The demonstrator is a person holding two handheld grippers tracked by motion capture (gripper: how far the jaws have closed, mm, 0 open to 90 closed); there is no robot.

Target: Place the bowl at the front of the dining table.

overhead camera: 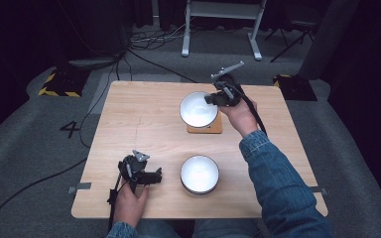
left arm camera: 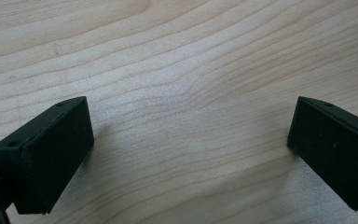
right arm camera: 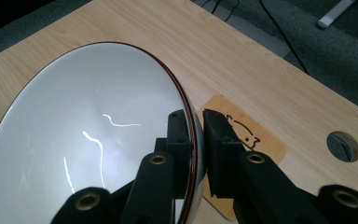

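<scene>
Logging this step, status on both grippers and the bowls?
Right gripper shut on far bowl rim, tilted over coaster. Left gripper open, on bare table. Near bowl untouched.

White bowl (right arm camera: 88,140) with dark-red rim; tan coaster (right arm camera: 256,140) bearing black line drawing; pale wood-grain table (left arm camera: 182,70); black jaws

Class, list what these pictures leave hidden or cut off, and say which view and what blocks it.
- Coaster, high view: mostly covered by the far bowl.
- Coaster's drawing, right gripper view: partly behind the right gripper.
- Far bowl's underside: unseen, so lifted or resting is unclear.
- Left gripper, left gripper view: jaws cut by frame edges.
</scene>
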